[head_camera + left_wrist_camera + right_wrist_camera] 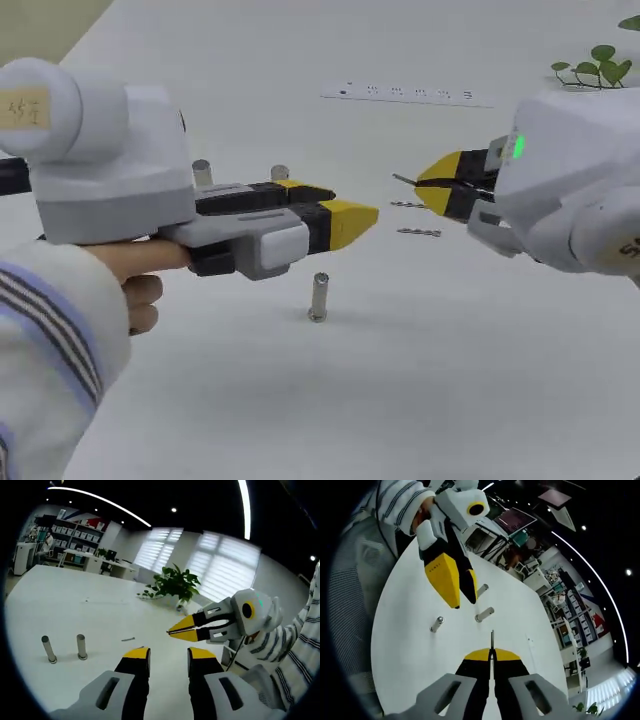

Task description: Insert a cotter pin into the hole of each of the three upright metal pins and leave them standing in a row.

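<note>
Your right tongs (492, 654) pinch a cotter pin (492, 638), tip poking forward. Your left tongs (168, 656) narrowly parted, empty. Three metal pins (318, 297) stand upright on the table (450, 390).

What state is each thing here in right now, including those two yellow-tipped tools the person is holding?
Left hand-held gripper: open, empty.
Right hand-held gripper: shut on a thin metal cotter pin.
Three short grey metal cylinder pins: standing upright on the white table, untouched.
Two spare cotter pins: lying flat on the table.
</note>
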Available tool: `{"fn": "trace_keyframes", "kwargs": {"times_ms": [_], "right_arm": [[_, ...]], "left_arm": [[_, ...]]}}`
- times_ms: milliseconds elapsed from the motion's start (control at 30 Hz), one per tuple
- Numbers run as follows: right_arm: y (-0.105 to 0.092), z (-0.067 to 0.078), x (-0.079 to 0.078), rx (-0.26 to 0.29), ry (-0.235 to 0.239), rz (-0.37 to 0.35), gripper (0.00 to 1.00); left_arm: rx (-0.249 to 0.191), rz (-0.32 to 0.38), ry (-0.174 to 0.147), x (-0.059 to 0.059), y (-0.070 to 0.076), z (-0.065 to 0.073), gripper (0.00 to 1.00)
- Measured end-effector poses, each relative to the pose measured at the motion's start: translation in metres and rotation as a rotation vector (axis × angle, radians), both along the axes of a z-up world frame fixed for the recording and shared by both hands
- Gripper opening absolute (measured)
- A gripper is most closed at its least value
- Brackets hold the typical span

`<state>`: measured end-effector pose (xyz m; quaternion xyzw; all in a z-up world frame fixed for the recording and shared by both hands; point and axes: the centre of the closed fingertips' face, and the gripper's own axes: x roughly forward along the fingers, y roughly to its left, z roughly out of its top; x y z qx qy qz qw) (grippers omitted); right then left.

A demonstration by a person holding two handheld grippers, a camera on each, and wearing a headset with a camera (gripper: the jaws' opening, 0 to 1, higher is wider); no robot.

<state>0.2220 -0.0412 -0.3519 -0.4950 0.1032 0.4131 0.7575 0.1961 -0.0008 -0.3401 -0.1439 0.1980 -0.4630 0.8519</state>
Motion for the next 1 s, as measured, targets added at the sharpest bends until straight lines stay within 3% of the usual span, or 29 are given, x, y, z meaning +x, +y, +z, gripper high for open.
{"fn": "trace_keyframes", "kwargs": {"times_ms": [267, 400, 533, 600, 1000], "right_arm": [[0.007, 0.001, -0.014, 0.03, 0.0, 0.015, 0.0], [0.007, 0.0, -0.02, 0.015, -0.016, 0.021, 0.0], [0.009, 0.002, -0.024, 0.009, -0.038, 0.026, 0.0], [0.01, 0.003, -0.026, -0.006, -0.054, 0.032, 0.0], [0.014, 0.004, -0.035, -0.013, -0.071, 0.035, 0.0]], "left_arm": [[-0.038, -0.027, 0.035, -0.003, -0.012, 0.001, 0.15], [-0.053, -0.038, 0.06, -0.004, -0.019, -0.002, 0.13], [-0.067, -0.045, 0.062, -0.004, -0.024, 0.0, 0.09], [-0.084, -0.053, 0.082, -0.005, -0.027, 0.0, 0.09], [-0.1, -0.051, 0.122, -0.006, -0.028, -0.002, 0.0]]}}
